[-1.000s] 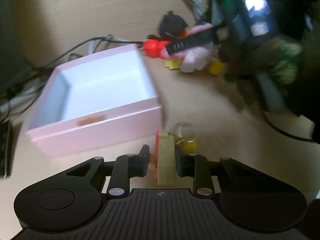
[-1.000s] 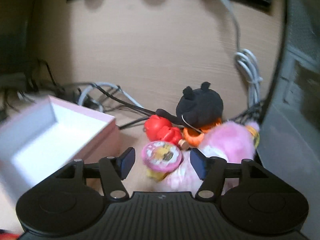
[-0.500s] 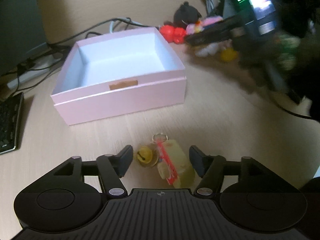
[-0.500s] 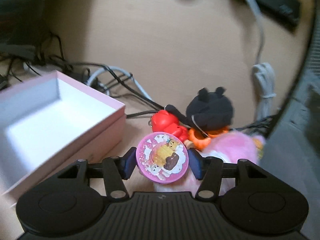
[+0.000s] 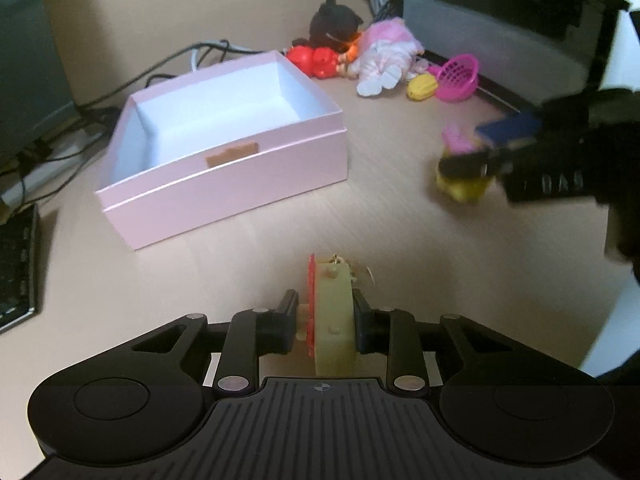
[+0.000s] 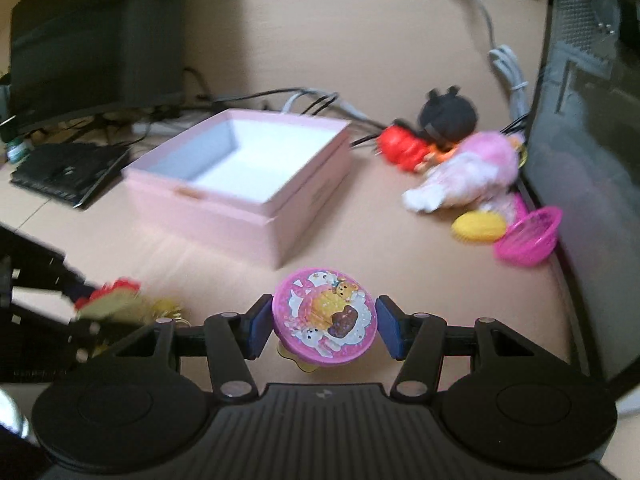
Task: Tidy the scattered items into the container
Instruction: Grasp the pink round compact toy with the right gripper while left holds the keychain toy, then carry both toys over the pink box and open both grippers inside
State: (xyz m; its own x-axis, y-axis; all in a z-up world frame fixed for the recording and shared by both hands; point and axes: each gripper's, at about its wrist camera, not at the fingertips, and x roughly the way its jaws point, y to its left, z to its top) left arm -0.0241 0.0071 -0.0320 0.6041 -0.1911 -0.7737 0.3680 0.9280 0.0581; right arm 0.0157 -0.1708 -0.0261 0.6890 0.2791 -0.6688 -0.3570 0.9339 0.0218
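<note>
The pink box [image 5: 224, 184] sits open and empty in the upper left of the left wrist view, up and to the left of the jaws; in the right wrist view it [image 6: 224, 208] lies in the upper centre, just left of the jaw line. The left gripper [image 5: 325, 320] is clamped on a pale yellow keychain charm [image 5: 332, 320], its long axis pointing away from the camera. The right gripper [image 6: 323, 326] grips a round pink-lidded toy [image 6: 324, 322] at its rim. Judged nearer the box: the left gripper. Loose toys, among them a pink plush [image 6: 472, 172], remain at upper right.
</note>
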